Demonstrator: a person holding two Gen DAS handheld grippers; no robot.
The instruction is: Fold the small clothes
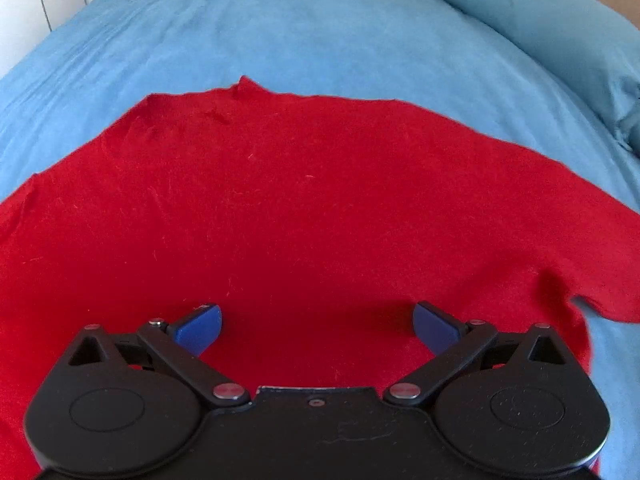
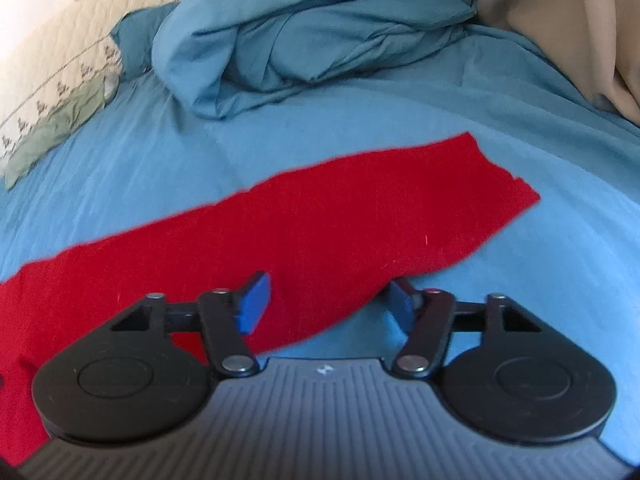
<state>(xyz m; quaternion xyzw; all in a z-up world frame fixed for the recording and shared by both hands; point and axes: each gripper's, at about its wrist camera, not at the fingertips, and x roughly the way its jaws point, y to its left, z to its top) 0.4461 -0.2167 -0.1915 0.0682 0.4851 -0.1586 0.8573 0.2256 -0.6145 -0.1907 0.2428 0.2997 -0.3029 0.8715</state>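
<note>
Nearest the left wrist camera, the left gripper (image 1: 317, 326) is seen with its black housing filling the bottom of the view and its two blue-padded fingers (image 1: 200, 328) spread wide apart, nothing held between them. Directly beneath and beyond it, a red garment (image 1: 304, 208) is spread flat across a blue bedsheet (image 1: 320, 32), its far edge running roughly straight with a small raised peak toward the left, and a ragged notch showing at its near right edge. In the right wrist view, the right gripper (image 2: 326, 304) is likewise seen with its jaws standing well apart and empty; its left finger (image 2: 254, 306) is positioned over the red garment (image 2: 320, 224), while the right finger (image 2: 402, 304) sits over bare sheet just beside the cloth's near edge. From this angle the garment is shown as a long band stretching from near left to far right, ending in a squared-off tip. Farther back, a rumpled blue duvet (image 2: 312, 32) is heaped on the bedsheet (image 2: 540, 280). A folded green cloth (image 2: 56, 128) lies at the far left, next to a beige quilted cover (image 2: 60, 48).
</note>
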